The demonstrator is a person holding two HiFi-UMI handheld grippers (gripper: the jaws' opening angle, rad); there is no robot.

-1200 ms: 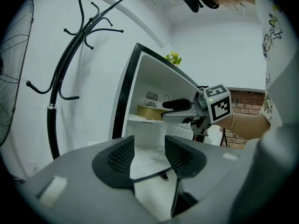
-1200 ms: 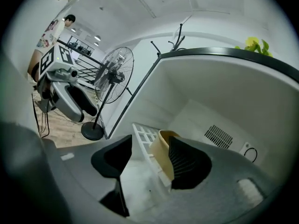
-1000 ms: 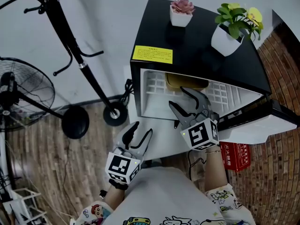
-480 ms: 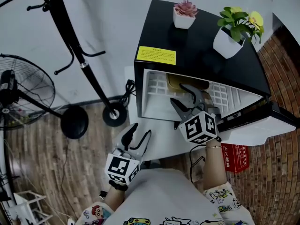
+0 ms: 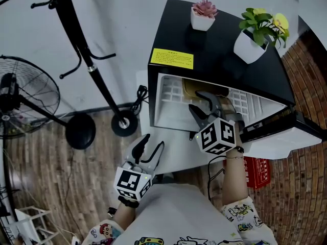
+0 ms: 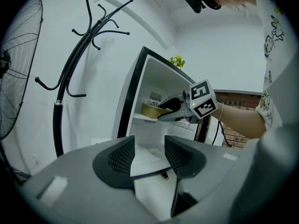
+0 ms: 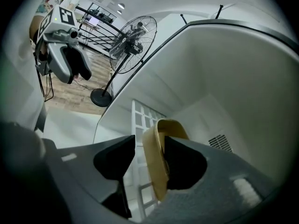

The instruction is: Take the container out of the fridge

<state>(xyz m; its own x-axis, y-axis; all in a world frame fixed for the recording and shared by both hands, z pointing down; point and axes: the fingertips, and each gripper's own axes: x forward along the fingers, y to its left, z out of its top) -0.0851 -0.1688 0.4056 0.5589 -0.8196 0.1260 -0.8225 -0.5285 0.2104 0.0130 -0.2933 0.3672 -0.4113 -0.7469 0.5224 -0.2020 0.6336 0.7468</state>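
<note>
A tan container (image 5: 196, 88) (image 7: 156, 157) sits on the wire shelf inside the open black mini fridge (image 5: 214, 55). My right gripper (image 5: 196, 100) (image 7: 150, 143) reaches into the fridge with the container's rim between its jaws. The jaws are closing; the rim lies against one pad and a gap shows at the other. My left gripper (image 5: 156, 140) (image 6: 149, 146) hangs open and holds nothing, low in front of the fridge. The left gripper view shows the container (image 6: 152, 109) on the shelf, with the right gripper (image 6: 163, 111) at it.
The fridge door (image 5: 276, 142) stands open to the right. Two potted plants (image 5: 203, 14) (image 5: 255, 32) sit on the fridge top. A coat stand (image 5: 92, 70) and a floor fan (image 5: 20, 96) stand at the left. A red box (image 5: 258, 170) lies on the floor by the door.
My right gripper has pushed further into the fridge, and its jaws now straddle the container's rim. The left gripper has barely moved.
</note>
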